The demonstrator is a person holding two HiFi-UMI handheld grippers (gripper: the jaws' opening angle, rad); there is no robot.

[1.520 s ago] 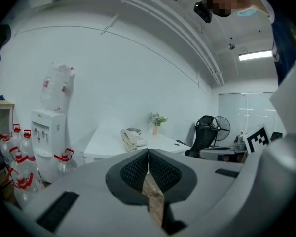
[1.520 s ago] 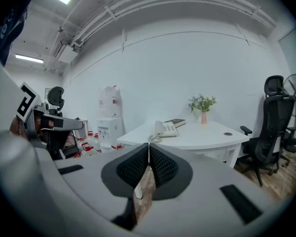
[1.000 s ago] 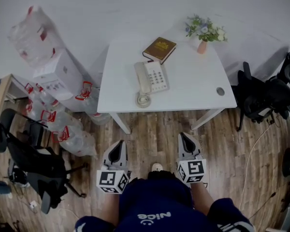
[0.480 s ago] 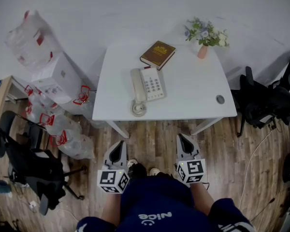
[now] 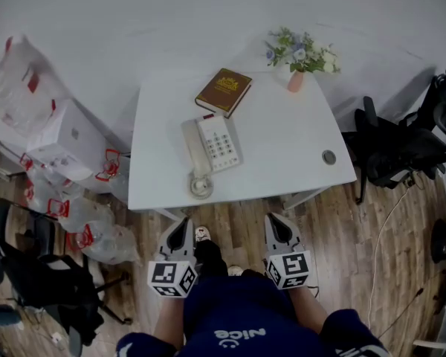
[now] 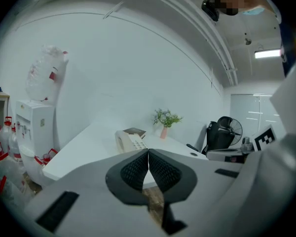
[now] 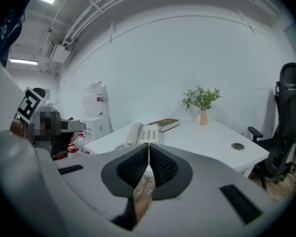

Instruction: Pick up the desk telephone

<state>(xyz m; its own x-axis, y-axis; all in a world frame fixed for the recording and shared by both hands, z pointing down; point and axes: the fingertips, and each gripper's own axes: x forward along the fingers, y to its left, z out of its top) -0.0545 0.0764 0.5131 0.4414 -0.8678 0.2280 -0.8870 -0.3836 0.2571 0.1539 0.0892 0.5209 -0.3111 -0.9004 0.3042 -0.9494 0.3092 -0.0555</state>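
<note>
A cream desk telephone (image 5: 210, 145) lies on the white table (image 5: 282, 140), its handset along the left side and its coiled cord curled near the front edge. It also shows in the left gripper view as the telephone (image 6: 129, 141) and in the right gripper view as the telephone (image 7: 145, 133). My left gripper (image 5: 181, 231) and right gripper (image 5: 276, 225) hover over the wooden floor just in front of the table edge, both shut and empty. Each points toward the table, short of the phone.
A brown book (image 5: 223, 91) and a pink vase of flowers (image 5: 297, 54) sit at the table's back. A round cable hole (image 5: 328, 157) is at its right. Boxes and plastic bags (image 5: 52, 155) crowd the left; black office chairs (image 5: 401, 143) stand right.
Both grippers have come closer to the table's front edge. The table and phone have slid down and left in the head view. The jaws stayed shut.
</note>
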